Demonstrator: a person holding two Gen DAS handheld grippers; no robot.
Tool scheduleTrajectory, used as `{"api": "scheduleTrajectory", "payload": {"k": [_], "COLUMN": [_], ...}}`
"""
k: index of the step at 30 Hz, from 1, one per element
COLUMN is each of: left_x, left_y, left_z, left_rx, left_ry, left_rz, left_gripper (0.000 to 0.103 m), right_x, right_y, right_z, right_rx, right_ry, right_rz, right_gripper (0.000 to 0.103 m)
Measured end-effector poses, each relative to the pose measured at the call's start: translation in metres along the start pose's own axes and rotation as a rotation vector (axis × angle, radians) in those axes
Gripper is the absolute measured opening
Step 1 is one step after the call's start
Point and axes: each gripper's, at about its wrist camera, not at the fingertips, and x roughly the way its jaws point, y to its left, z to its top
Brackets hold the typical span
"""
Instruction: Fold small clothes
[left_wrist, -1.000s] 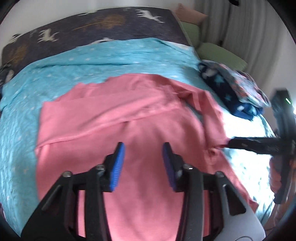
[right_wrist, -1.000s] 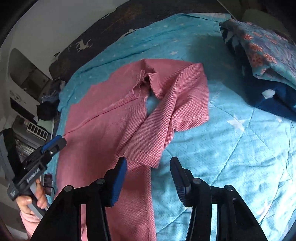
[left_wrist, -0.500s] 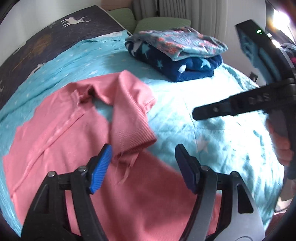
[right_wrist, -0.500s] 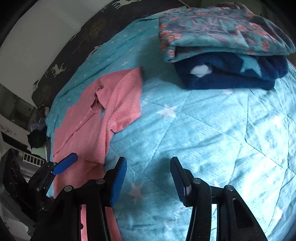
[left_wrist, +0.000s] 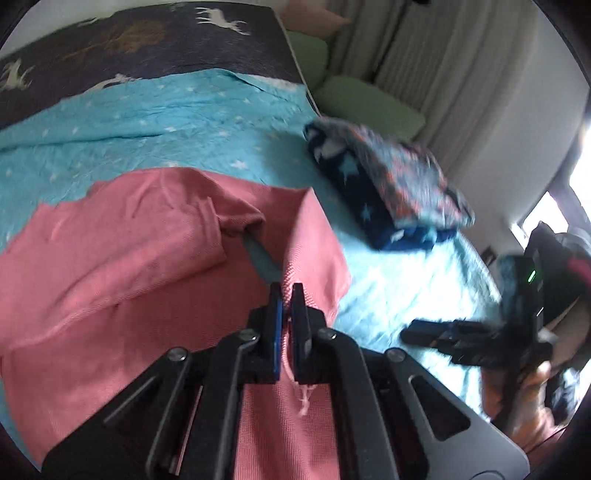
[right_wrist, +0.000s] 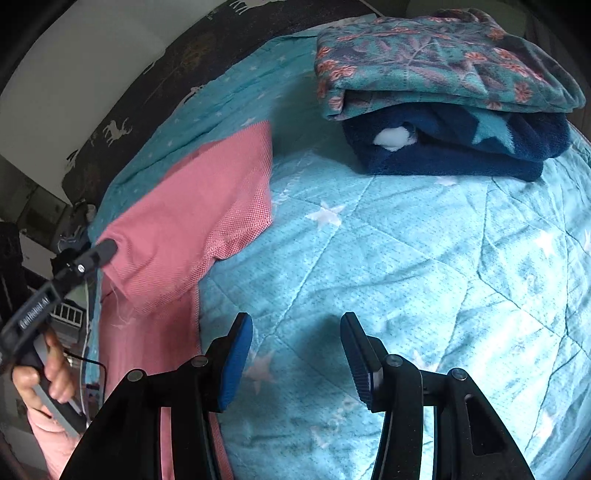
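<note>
The left gripper (left_wrist: 287, 291) is closed, with pink cloth pinched between its pads. The right gripper (right_wrist: 297, 354) is half open and holds nothing.

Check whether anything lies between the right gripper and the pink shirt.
Nothing visible does. Only bare blue bedspread separates the open right gripper from the pink shirt. The folded stack sits off to the far side.

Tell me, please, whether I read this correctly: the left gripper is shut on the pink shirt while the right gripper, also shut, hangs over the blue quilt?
Not quite: the right gripper is open, its jaws standing apart with nothing between them, as the right wrist view shows. The rest holds: the left gripper is shut on the pink shirt, and the right one hangs over the blue quilt.
</note>
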Motion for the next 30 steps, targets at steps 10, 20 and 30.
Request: {"api": "scheduleTrajectory", "payload": {"k": [10, 20, 30], "left_x": [-0.05, -0.119, -0.128], "left_y": [0.017, 0.054, 0.09], "left_z": [0.063, 0.124, 0.117], "left_rx": [-0.001, -0.033, -0.11], "left_ry": [-0.05, -0.192, -0.175], "left_rz": [0.04, 0.162, 0.158], "left_gripper": [0.005, 0.005, 0.005], "right_x": [0.041, 0.089, 0.128], "right_y": [0.08, 0.126, 0.167], "right_z": [0.021, 0.079, 0.108], "right_rx": [-0.284, -0.228, -0.278], "right_ry": [-0.007, 0.026, -0.031], "right_rz": [-0.078, -0.004, -0.163], "right_gripper": [0.053, 0.059, 0.059]}}
